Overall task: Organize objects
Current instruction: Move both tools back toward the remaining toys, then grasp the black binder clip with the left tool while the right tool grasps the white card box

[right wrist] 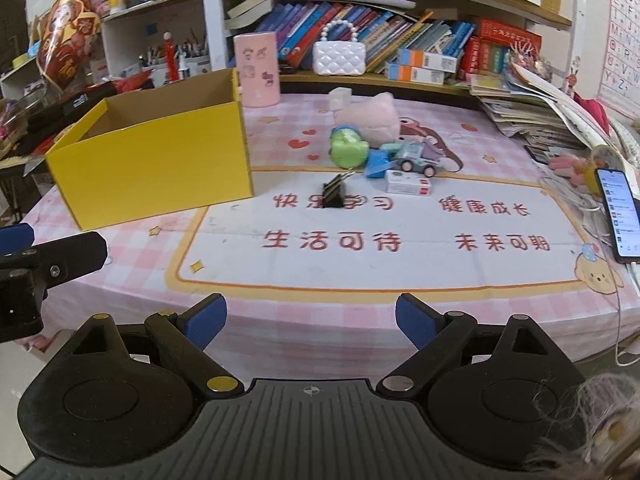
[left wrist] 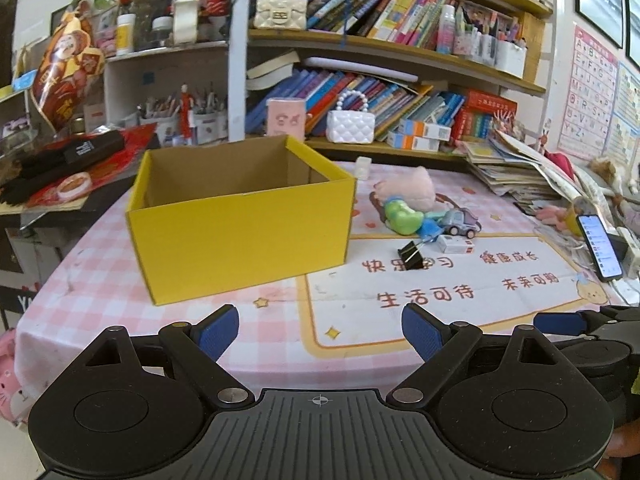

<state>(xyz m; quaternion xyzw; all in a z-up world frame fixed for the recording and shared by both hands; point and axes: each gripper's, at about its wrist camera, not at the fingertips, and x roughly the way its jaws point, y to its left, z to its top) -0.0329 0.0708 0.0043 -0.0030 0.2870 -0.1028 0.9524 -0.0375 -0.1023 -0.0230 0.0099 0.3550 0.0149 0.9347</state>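
Observation:
An open yellow cardboard box [left wrist: 240, 232] [right wrist: 156, 164] stands empty on the pink checked table. To its right lies a cluster: a black binder clip [left wrist: 410, 256] [right wrist: 335, 194], a pink plush [left wrist: 408, 190] [right wrist: 370, 120], a green toy [left wrist: 402, 218] [right wrist: 348, 150], a blue piece [right wrist: 376, 166], a toy car [left wrist: 460, 222] [right wrist: 416, 158] and a small white box [left wrist: 456, 245] [right wrist: 408, 187]. My left gripper [left wrist: 320, 334] is open and empty at the table's near edge. My right gripper [right wrist: 310, 320] is open and empty, also at the near edge.
A phone [left wrist: 600, 246] [right wrist: 620, 212] lies at the table's right edge with cables. A stack of books [right wrist: 532, 116] sits at the back right. A pink canister [right wrist: 258, 70] and white purse [right wrist: 339, 56] stand by the bookshelf. Clutter fills the left side table [left wrist: 60, 168].

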